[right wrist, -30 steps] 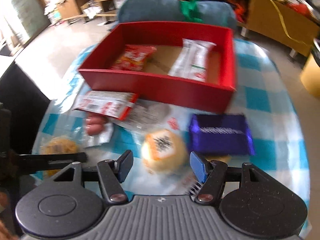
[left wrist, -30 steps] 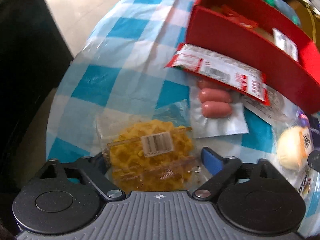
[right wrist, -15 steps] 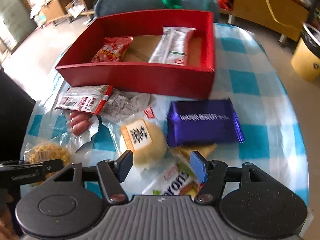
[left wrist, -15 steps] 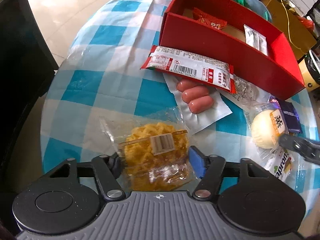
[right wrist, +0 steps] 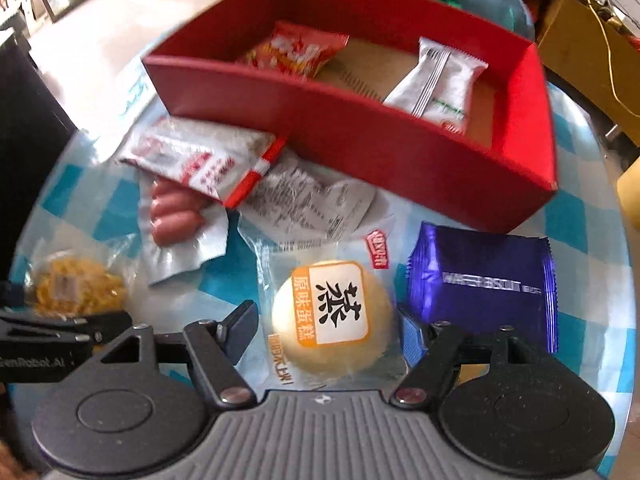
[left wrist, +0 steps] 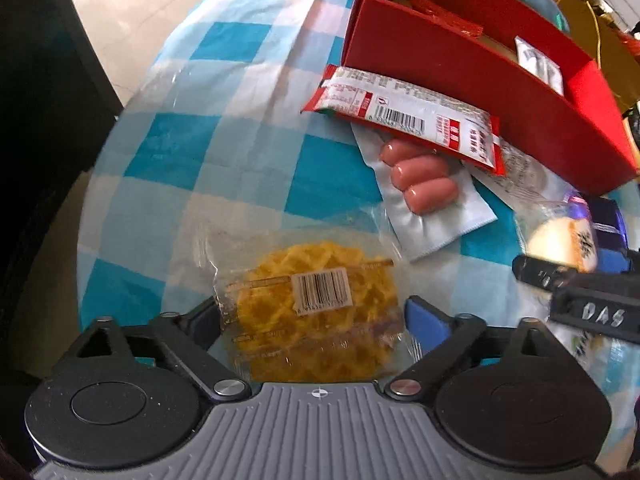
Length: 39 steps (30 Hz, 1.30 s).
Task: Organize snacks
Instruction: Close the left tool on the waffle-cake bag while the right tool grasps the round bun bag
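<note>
Left gripper (left wrist: 312, 312) is pointing down at the checked tablecloth (left wrist: 224, 136) with its jaws opening wide, and the clear bag of yellow noodle snack (left wrist: 316, 312) is lying between the fingers, which are standing clear of the wrapper on both sides. Right gripper (right wrist: 328, 328) is hanging over the round steamed cake (right wrist: 332, 312) in its clear wrapper, jaws opening too, the cake sitting between the fingers with a gap showing at the left finger; whether the right pad is touching the wrapper, I cannot tell.

Just right of the cake the purple biscuit pack (right wrist: 484, 284) is lying flat. Beyond it, a crumpled white-printed wrapper (right wrist: 308, 200) is resting against the near wall of the red box (right wrist: 360, 128). A red-and-white packet (right wrist: 200, 156) is overlapping the sausage pack (right wrist: 176, 216) to the left. Inside the box, a red snack bag (right wrist: 296, 48) and a white sachet (right wrist: 440, 80) are already lying on the cardboard floor.
</note>
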{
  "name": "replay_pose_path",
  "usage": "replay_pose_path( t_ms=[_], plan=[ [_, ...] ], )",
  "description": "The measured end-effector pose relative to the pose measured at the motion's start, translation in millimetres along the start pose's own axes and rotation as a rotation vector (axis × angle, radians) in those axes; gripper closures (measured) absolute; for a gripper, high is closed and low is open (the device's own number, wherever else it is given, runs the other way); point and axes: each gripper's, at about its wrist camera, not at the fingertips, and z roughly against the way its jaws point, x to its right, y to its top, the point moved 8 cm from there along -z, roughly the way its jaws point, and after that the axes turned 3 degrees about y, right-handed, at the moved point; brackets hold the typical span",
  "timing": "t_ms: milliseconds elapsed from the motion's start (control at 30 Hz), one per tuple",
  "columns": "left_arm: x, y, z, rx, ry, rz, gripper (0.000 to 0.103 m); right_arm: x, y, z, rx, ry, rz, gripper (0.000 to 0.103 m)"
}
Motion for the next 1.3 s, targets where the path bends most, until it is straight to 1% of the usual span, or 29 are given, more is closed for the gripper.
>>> replay_pose_path(
  t_ms=[33, 67, 133, 167, 200, 300, 433, 500, 600, 667, 733, 800, 933, 967, 1067, 1133, 1233, 1300],
  plan=[
    [-1, 1, -2, 0.008, 0.010, 0.001, 0.004, -1, 0, -1, 0.006, -0.019, 0.014, 0.041],
    [-1, 1, -2, 0.012, 0.011, 0.005, 0.004, -3, -1, 1, 0.013, -0.026, 0.028, 0.048],
    [-2, 0, 2, 0.023, 0.012, -0.009, 0.013, -4, -2, 6, 0.017, -0.009, 0.024, 0.048],
    [-2, -1, 5, 0.026, 0.007, -0.023, 0.021, -5, -4, 10, 0.021, -0.009, 0.024, 0.048],
    [-2, -3, 7, 0.022, 0.001, -0.031, 0.023, -6, -5, 13, 0.024, -0.014, 0.032, 0.048],
    [-4, -9, 11, -0.006, -0.029, -0.027, 0.026, -8, -10, 22, 0.034, -0.009, 0.027, 0.049],
    [-8, -14, 19, -0.006, -0.048, -0.033, 0.029, -9, -8, 38, 0.072, 0.012, 0.012, 0.049],
    [-8, -14, 25, -0.003, -0.066, -0.033, 0.036, -11, -5, 44, 0.087, 0.025, 0.006, 0.049],
    [-6, -13, 31, 0.010, -0.073, -0.053, 0.041, -13, -3, 49, 0.103, 0.032, 0.005, 0.049],
    [-5, -13, 30, 0.011, -0.067, -0.061, 0.040, -14, -3, 49, 0.102, 0.037, 0.003, 0.049],
    [-3, -12, 26, 0.003, -0.072, -0.076, 0.034, -14, -3, 48, 0.098, 0.039, 0.003, 0.049],
    [-3, -13, 20, -0.010, -0.059, -0.078, 0.023, -14, -4, 47, 0.096, 0.043, -0.003, 0.049],
    [4, -18, 5, -0.048, 0.000, -0.119, 0.010, -14, -2, 46, 0.095, 0.050, -0.008, 0.049],
    [7, -19, 3, -0.046, 0.010, -0.129, 0.005, -15, -1, 46, 0.094, 0.051, -0.008, 0.049],
    [15, -21, -3, -0.016, 0.055, -0.184, 0.002, -16, -1, 46, 0.095, 0.055, -0.004, 0.049],
    [15, -21, -2, -0.007, 0.048, -0.175, 0.004, -17, -1, 47, 0.097, 0.057, -0.002, 0.049],
    [12, -21, 7, 0.012, 0.046, -0.183, 0.019, -15, -1, 49, 0.105, 0.057, -0.004, 0.049],
    [9, -20, 13, 0.009, 0.003, -0.165, 0.025, -14, -1, 53, 0.117, 0.057, -0.009, 0.049]
  ],
)
